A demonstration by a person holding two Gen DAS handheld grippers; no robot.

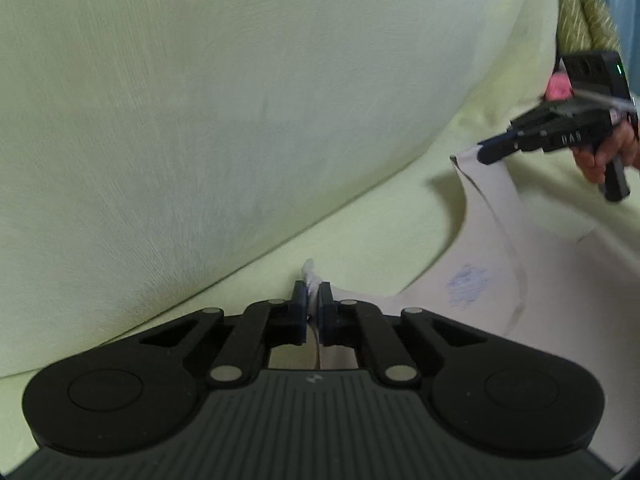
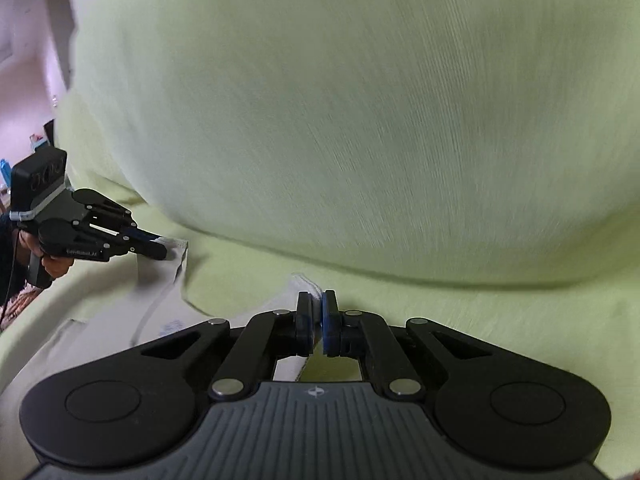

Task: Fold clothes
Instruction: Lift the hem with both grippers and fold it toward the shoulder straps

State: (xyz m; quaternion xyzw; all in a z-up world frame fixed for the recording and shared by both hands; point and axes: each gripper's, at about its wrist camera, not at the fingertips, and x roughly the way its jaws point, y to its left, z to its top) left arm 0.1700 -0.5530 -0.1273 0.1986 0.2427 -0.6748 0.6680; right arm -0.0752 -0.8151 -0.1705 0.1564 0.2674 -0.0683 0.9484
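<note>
A pale grey-white garment with a small blue print lies on a light green covered sofa seat. My left gripper is shut on one corner of the garment, whose edge pokes up between the pads. In the same view my right gripper pinches the opposite corner at the far right, lifting it off the seat. From the right wrist view, my right gripper is shut on the cloth edge, and the garment stretches left to my left gripper, also clamped on it.
A large light green back cushion fills the space just ahead of both grippers. A patterned green pillow sits at the far right. A person's hand holds the right gripper's handle. A pinkish room shows left of the sofa.
</note>
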